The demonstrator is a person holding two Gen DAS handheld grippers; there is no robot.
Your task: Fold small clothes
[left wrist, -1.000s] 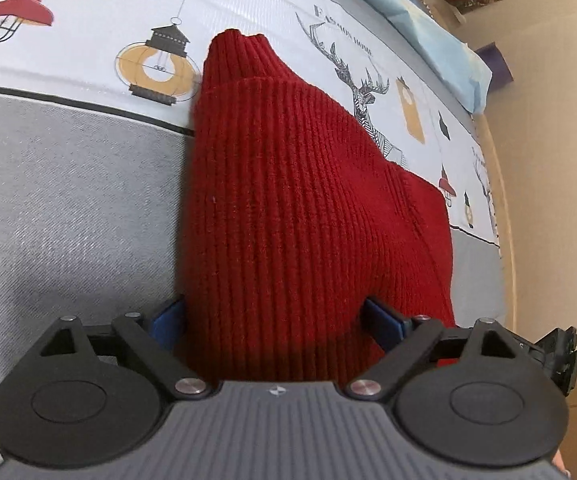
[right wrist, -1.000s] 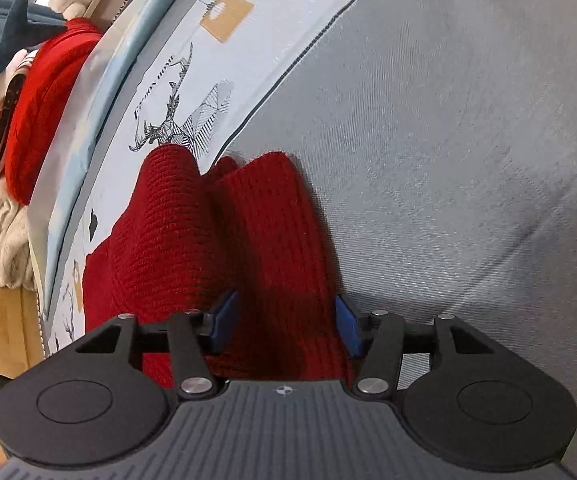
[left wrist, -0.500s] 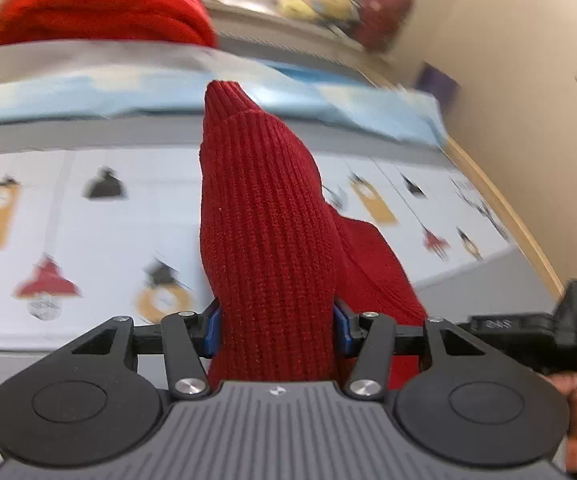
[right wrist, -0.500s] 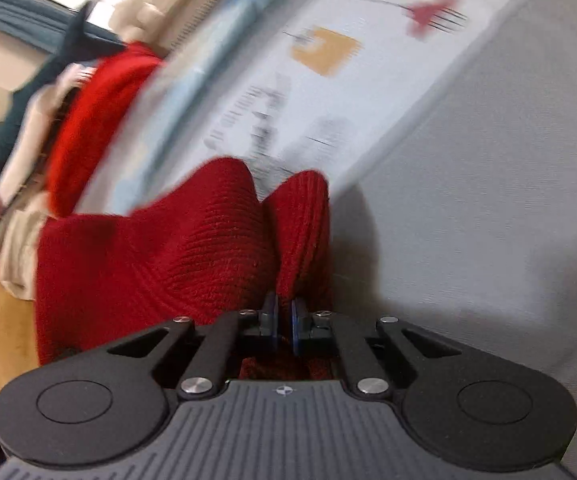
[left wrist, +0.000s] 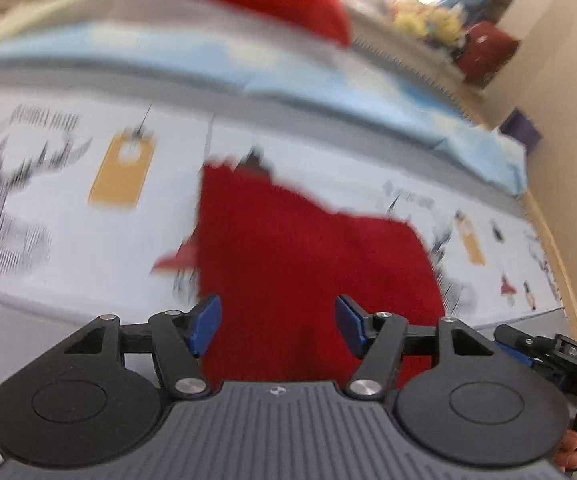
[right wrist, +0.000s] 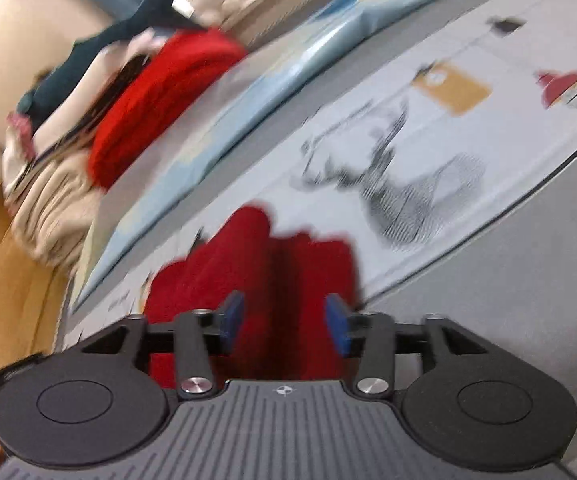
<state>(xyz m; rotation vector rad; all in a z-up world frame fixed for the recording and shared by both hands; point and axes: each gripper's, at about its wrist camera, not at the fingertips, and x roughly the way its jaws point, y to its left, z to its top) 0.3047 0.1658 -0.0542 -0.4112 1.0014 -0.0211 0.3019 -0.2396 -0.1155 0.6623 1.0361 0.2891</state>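
Both grippers opening over the red knit garment on the printed bedsheet

Left gripper (left wrist: 278,330) opening, blue pads wide apart, nothing pinched; right gripper (right wrist: 284,326) opening too, pads clear of cloth; red knit garment (left wrist: 312,280) lying folded on the printed bedsheet (left wrist: 68,208), just beyond both sets of fingers; stacked clothes (right wrist: 88,140) well beyond the garment, blurred.

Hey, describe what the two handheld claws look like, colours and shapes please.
Both match: the left claw and right claw have blue finger pads on black linkage arms with silver pivot screws, two round black discs, and a dark grey ribbed body bearing a small round emblem.
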